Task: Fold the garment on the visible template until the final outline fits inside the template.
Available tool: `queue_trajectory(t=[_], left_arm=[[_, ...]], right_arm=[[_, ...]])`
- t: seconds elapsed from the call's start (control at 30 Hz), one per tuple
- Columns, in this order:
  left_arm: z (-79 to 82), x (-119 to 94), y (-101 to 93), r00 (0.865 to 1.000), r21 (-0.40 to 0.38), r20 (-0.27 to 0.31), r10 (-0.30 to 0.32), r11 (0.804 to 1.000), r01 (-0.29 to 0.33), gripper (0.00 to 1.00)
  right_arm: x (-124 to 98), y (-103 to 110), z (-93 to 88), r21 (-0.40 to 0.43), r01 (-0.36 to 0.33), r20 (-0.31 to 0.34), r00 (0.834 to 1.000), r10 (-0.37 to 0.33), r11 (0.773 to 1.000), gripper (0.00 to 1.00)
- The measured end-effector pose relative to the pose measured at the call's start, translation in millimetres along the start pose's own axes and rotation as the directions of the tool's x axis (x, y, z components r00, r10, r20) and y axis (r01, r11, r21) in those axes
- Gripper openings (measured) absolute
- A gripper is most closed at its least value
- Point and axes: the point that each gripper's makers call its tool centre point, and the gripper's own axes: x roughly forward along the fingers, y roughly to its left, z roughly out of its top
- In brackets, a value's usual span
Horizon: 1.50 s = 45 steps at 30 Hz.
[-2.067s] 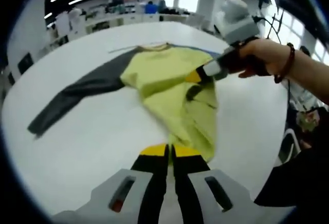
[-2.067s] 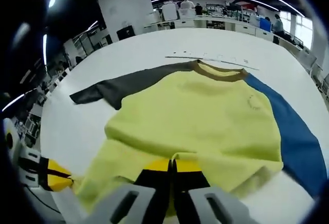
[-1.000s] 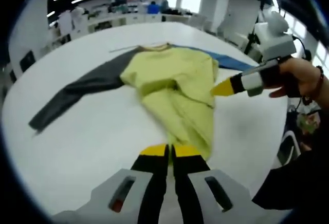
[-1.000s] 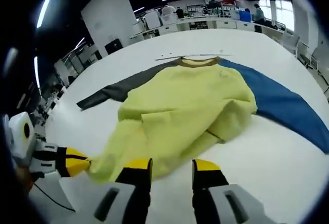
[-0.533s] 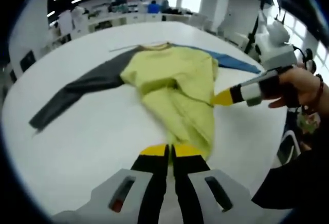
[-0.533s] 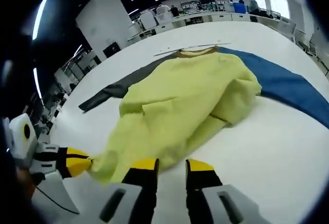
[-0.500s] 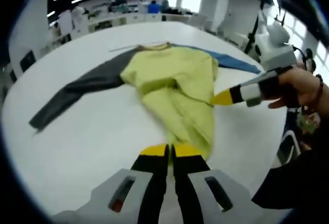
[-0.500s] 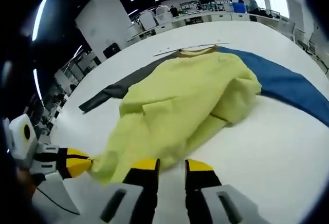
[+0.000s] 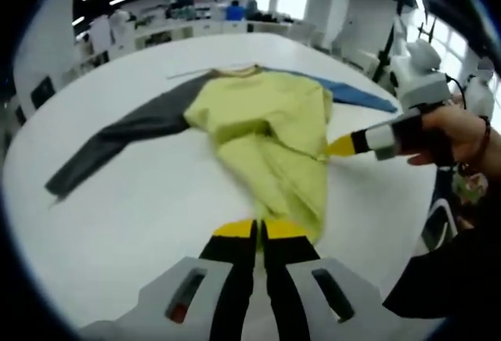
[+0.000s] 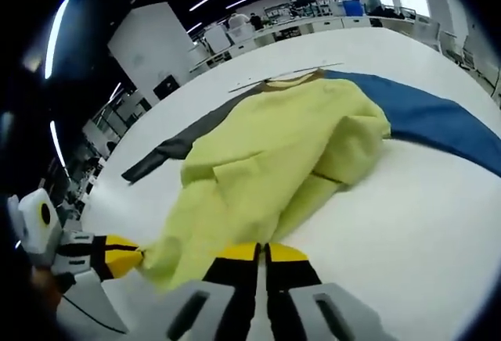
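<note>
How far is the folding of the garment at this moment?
Early. Done: the yellow body is bunched into one rough fold. In hand: the left gripper is shut on its hem; the right gripper is shut, empty. Left: the grey sleeve and blue sleeve lie spread.

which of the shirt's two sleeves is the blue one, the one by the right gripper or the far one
The blue sleeve is the one stretching toward the right gripper; the dark grey sleeve lies on the opposite side of the yellow-green shirt body.

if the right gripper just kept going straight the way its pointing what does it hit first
Most likely the yellow body of the garment. The right gripper has its jaws closed, pointing at the bunched yellow hem just ahead of the tips on the white table. Whether the tips already touch the cloth can't be told.
</note>
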Motion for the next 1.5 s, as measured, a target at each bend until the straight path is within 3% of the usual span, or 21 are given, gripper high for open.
queue_trajectory(t=[0.27, 0.43, 0.63, 1.1, 1.37, 1.5], left_arm=[[3.6, -8.1, 0.2, 1.000, -0.026, 0.021, 0.003, 1.000, -0.003, 0.00], [6.7, -18.9, 0.7, 0.999, -0.043, 0.045, 0.011, 0.999, -0.009, 0.00], [4.3, -29.7, 1.8, 0.998, -0.066, 0.062, 0.030, 0.997, -0.026, 0.00], [-5.6, -55.4, 3.6, 0.993, -0.117, 0.087, 0.079, 0.991, -0.068, 0.00], [-11.7, -68.2, 19.9, 0.988, -0.158, 0.091, 0.123, 0.982, -0.107, 0.00], [-20.7, -68.2, 22.3, 0.991, -0.195, 0.074, 0.115, 0.976, -0.099, 0.00]], right_arm=[[-18.1, -7.0, 3.4, -0.067, 0.001, 0.019, 1.000, 0.000, 0.998, 0.00], [-39.9, -21.1, 7.5, -0.111, 0.027, 0.049, 0.999, -0.022, 0.993, 0.00], [-67.6, -45.3, -0.7, -0.144, 0.068, 0.055, 0.997, -0.060, 0.987, 0.00], [-118.1, -84.7, -26.1, -0.126, 0.123, 0.039, 0.992, -0.119, 0.984, 0.00], [-144.2, -108.1, -37.6, -0.080, 0.154, 0.033, 0.988, -0.152, 0.985, 0.00], [-153.9, -119.5, -44.2, -0.066, 0.171, 0.016, 0.985, -0.170, 0.983, 0.00]])
